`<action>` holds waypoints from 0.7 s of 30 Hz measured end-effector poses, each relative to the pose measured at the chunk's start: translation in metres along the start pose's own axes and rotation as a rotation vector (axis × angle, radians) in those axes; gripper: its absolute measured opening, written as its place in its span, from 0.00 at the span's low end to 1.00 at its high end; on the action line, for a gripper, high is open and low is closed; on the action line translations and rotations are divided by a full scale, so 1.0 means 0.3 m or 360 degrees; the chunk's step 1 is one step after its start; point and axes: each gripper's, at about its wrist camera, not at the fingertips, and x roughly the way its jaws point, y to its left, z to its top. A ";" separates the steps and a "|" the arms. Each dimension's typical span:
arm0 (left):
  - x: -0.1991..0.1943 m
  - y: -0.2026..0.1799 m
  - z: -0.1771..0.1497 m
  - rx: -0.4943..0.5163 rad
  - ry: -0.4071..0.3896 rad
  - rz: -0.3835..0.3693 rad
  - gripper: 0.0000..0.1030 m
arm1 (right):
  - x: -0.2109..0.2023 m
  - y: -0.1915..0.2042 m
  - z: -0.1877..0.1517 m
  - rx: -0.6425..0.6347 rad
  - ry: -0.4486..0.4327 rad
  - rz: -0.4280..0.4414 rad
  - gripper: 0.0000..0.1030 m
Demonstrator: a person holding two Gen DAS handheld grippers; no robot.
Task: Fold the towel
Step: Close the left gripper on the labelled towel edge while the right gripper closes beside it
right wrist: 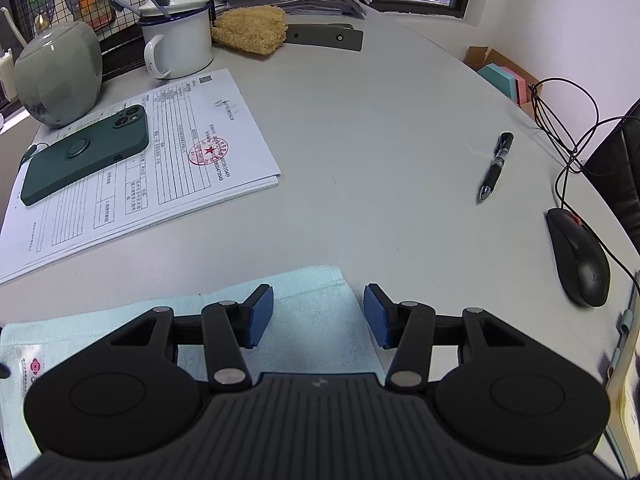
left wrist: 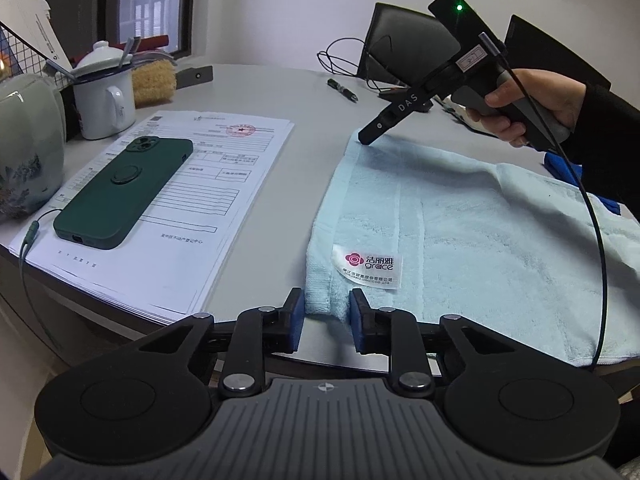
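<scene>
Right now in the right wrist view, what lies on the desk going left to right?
Ceramic jar → green phone → enamel mug → yellow scrubber → black pen → computer mouse.

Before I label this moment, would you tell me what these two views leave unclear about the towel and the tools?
- Towel: in the left wrist view its right end runs off the frame; in the right wrist view the right tool covers most of it.
- Right tool's tips: the left wrist view shows them side-on at the far corner, so contact is unclear.
- Label: small print unreadable.
- Left tool: open around the near corner; contact unclear.
</scene>
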 end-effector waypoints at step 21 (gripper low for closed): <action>-0.014 0.025 0.000 -0.0092 -0.0042 -0.0060 0.20 | 0.020 -0.022 0.026 0.0105 -0.0029 0.0124 0.14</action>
